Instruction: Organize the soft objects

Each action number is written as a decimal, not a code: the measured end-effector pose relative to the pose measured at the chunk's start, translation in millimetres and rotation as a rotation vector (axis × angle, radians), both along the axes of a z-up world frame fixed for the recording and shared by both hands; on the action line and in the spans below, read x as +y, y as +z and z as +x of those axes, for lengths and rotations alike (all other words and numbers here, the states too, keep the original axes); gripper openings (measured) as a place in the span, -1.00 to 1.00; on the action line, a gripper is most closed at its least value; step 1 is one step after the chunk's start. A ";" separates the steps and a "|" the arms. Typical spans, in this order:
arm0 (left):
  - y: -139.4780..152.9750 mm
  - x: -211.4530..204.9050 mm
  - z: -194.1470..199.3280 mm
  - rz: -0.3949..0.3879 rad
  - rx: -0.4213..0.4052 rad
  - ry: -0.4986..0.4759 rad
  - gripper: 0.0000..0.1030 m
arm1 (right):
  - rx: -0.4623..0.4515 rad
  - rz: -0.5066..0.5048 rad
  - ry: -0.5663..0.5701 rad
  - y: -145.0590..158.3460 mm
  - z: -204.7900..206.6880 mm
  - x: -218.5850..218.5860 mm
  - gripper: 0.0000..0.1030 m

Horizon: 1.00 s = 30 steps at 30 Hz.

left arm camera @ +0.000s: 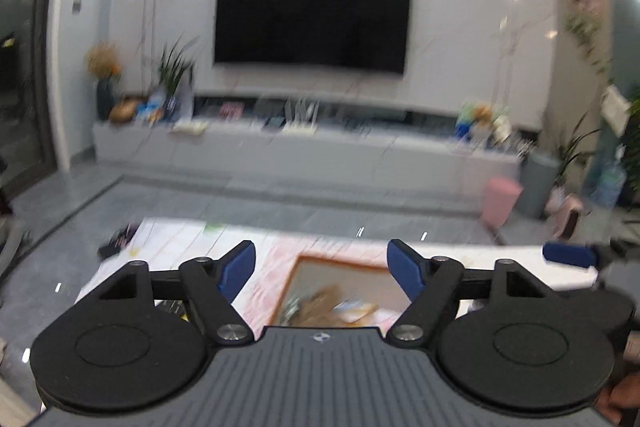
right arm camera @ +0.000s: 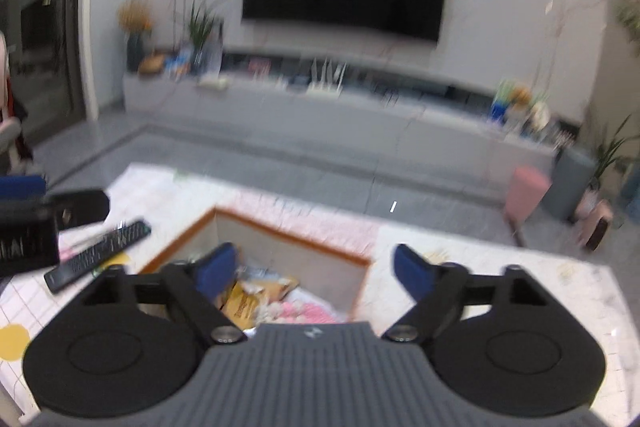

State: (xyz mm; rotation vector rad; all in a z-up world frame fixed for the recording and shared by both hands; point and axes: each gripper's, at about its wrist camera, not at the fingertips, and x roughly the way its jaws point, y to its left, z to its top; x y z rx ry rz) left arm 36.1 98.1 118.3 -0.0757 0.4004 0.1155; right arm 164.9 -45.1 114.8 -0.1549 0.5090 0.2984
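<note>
A pink fabric box with an orange rim [right arm camera: 280, 227] stands on the white table [right arm camera: 500, 267]. Inside it lie soft things: a pink and white one [right arm camera: 304, 311] and a yellow-brown one [right arm camera: 248, 297]. My right gripper [right arm camera: 312, 267] hangs above the box, open, nothing between its blue pads. My left gripper [left arm camera: 320, 267] is open too, above the same box [left arm camera: 340, 265], where a brown soft thing [left arm camera: 320, 301] shows. Each gripper appears at the edge of the other's view: the right gripper's fingertip [left arm camera: 568, 254] and the left gripper's body [right arm camera: 36, 223]. Both views are blurred.
A black remote control [right arm camera: 96, 255] lies on the table left of the box. Beyond the table are grey floor, a long TV cabinet [left arm camera: 304, 147] under a wall TV [left arm camera: 312, 19], a pink stool [left arm camera: 500, 201] and potted plants [left arm camera: 576, 147] at the right.
</note>
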 end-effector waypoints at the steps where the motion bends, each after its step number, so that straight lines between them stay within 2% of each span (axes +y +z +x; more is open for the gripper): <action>1: 4.6 -8.7 -9.9 0.010 -0.022 -0.012 0.73 | -0.023 0.000 -0.012 4.5 -14.7 -7.5 0.77; 2: 8.2 -18.1 -19.6 0.019 -0.040 -0.029 0.73 | -0.037 -0.002 -0.020 7.5 -31.7 -16.0 0.78; 4: 12.0 -35.8 -38.8 0.024 -0.069 -0.064 0.80 | -0.064 0.005 -0.037 9.3 -62.0 -32.5 0.96; 7: 9.5 -60.3 -64.7 0.037 -0.098 -0.119 0.80 | -0.096 0.018 -0.071 3.3 -100.5 -55.7 0.95; 10: -2.9 -83.0 -87.4 0.056 -0.130 -0.117 0.83 | -0.127 0.027 -0.114 -3.3 -134.5 -76.3 0.95; 14: -27.8 -104.1 -107.1 0.081 -0.107 -0.126 0.89 | -0.101 0.039 -0.146 -21.7 -171.6 -94.7 0.95; 17: -46.1 -111.1 -117.2 0.090 -0.089 -0.130 0.89 | -0.111 0.096 -0.193 -38.5 -200.0 -106.7 0.95; 21: -70.2 -114.7 -127.6 0.106 -0.056 -0.163 0.90 | -0.061 0.189 -0.159 -68.5 -212.5 -119.0 0.95; 24: -87.6 -120.9 -136.5 0.117 -0.030 -0.150 0.90 | -0.018 0.224 -0.182 -85.4 -213.6 -123.3 0.95; 30: -103.7 -124.2 -144.6 0.086 0.004 -0.129 0.90 | -0.008 0.160 -0.160 -108.8 -223.2 -121.4 0.95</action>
